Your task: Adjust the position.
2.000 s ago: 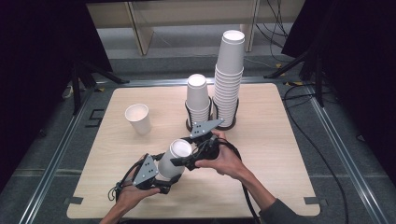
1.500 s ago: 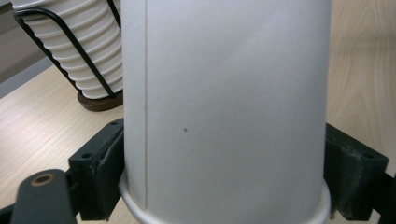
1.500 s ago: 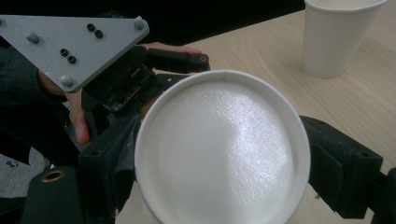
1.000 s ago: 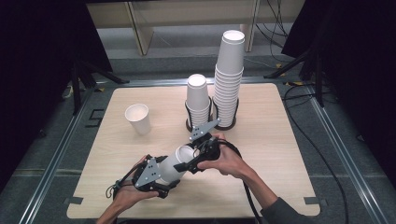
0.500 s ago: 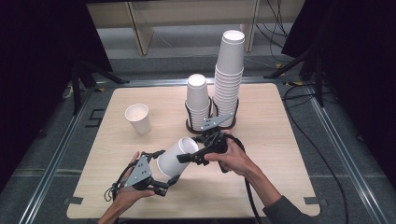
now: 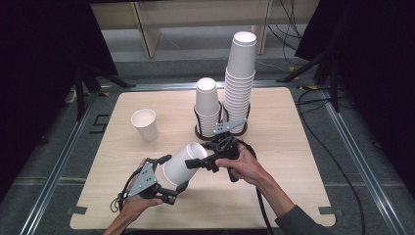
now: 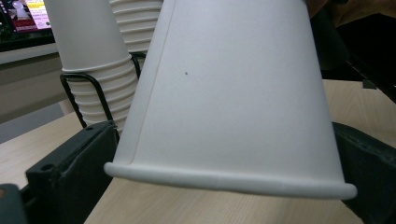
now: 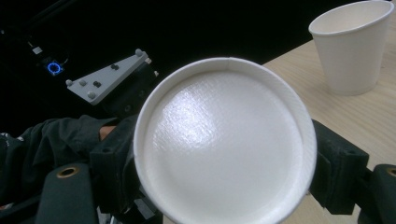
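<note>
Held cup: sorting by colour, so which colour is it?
Plain white cup, clearest in left gripper view.

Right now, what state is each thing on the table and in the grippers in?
Held cup: off the table, tilted, base toward the right gripper.
Left gripper: open, jaws just opened, flanking the cup's rim.
Right gripper: shut on the cup's base.
Lone cup: upright, mouth up, empty.
Short stack: nested, upside down, in the wire holder.
Tall stack: nested, upside down, in the holder.

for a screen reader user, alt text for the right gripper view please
The flat base of a white paper cup faces the camera, gripped between the right gripper's black fingers. A second upright white paper cup stands on the light wooden table.
</note>
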A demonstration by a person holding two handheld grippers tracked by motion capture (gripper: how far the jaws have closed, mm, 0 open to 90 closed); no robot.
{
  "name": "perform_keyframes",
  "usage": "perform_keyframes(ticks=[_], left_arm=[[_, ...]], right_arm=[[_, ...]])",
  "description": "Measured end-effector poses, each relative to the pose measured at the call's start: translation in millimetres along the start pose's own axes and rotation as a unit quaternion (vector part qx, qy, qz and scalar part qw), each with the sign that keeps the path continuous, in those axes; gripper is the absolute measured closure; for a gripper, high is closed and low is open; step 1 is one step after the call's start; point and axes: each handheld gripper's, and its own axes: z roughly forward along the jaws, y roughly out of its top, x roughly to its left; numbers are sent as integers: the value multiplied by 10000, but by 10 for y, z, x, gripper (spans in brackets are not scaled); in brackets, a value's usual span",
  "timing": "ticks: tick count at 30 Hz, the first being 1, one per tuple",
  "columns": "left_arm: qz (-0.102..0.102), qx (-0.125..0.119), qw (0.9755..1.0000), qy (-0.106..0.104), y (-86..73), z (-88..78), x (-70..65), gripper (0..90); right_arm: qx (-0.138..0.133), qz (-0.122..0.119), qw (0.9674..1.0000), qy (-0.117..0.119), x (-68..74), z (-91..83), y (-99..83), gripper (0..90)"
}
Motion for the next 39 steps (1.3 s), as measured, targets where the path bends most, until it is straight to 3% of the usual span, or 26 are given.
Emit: perform_keyframes(ticks=[2,3,4,10,16,17,21,22,25,26,29,31,34,39], left_arm=[[-4,3,10000,9,-1,5,-6,3],[-3,9,10000,33,-3,10,-14,3],[-2,9,10000,30,-4,12,-17,5],[-7,-23,10000,20,15,-1,-25,40],[-106,-123,9999,-56,-3,15,-13,47],[-110,-31,9999,-28,7,-5,-18,44],[-221,-138,9997,-32,19,-9,-14,39],[-213,-122,9997,-34,20,-15,-7,46],[-228,-123,9996,-63,22,-30,11,72],[-245,-223,9994,-102,17,-16,15,82],[-221,-101,9996,-133,24,-25,30,109],[-221,-1,9997,-131,26,-34,32,127],[-163,41,9997,-189,23,-31,34,137],[-60,314,9993,-205,29,-32,29,144]], right_arm=[[-14,5,10000,13,3,1,1,239],[-42,156,9997,155,16,7,-2,239],[-105,69,9998,184,0,13,0,239],[-146,41,9998,156,12,-1,11,239],[-129,199,9995,191,-8,-1,-8,238],[-133,213,9995,207,-12,-1,-10,238],[-127,228,9993,249,-12,-5,-11,239],[-132,138,9996,227,-20,-2,-12,239],[-135,207,9994,245,-27,0,-20,237],[-137,256,9991,296,-32,4,-24,236],[-122,241,9994,216,-48,-5,-29,229],[-130,286,9990,304,-63,2,-35,224],[-33,186,9995,264,-56,-9,-29,220],[300,-219,9992,-140,-14,-50,1,175]])
